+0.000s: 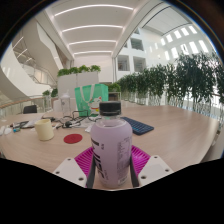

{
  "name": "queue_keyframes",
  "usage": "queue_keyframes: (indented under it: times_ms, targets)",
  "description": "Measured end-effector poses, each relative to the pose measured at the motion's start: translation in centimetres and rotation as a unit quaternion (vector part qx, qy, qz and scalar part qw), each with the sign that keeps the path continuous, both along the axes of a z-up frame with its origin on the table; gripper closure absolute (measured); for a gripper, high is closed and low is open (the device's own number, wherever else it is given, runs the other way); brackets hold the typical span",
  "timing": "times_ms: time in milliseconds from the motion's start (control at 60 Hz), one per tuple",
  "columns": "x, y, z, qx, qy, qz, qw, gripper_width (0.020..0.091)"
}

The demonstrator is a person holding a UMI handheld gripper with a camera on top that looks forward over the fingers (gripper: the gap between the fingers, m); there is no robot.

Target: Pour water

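A: What do you have at the fingers [111, 163]?

B: I see a clear plastic bottle [111, 142] with a dark cap standing upright between them. The pink pads [87, 160] sit against its sides left and right, so I read the fingers as clenched on the bottle.

A: And around the bottle?

B: Beyond it runs a pale wooden worktop [170, 125]. Left of the bottle and further back stands a cream mug [45, 129], with a flat red coaster [73, 138] between mug and bottle. Right of the bottle's cap lies a dark notebook [137, 126]. Behind the cap I see a green bag [93, 97] and a white planter box [79, 85] topped with green plants.

A: Anything in the mug?

B: I cannot tell from here. Far left of the mug lie some small dark items, too small to name.
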State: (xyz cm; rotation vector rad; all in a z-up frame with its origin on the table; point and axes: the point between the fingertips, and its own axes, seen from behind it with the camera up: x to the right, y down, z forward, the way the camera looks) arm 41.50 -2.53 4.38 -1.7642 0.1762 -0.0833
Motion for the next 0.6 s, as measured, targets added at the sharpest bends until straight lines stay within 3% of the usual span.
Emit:
queue_keyframes:
  times_ms: [217, 400, 483, 583, 600]
  targets:
    - [1.6, 0.4, 0.7, -0.059, 0.045, -0.024, 0.997, 0.0681]
    - [3.1, 5.4, 11.9, -0.035, -0.035, -0.039, 0.998, 0.0692]
    - [2.2, 8.7, 19.5, -0.019, -0.128, -0.015, 0.992, 0.0692]
    - [-2.0, 13.0, 23.8, -0.025, -0.262, 0.014, 0.965, 0.0692]
    - [-3.9, 14.6, 23.1, -0.024, -0.289, 0.016, 0.957, 0.0693]
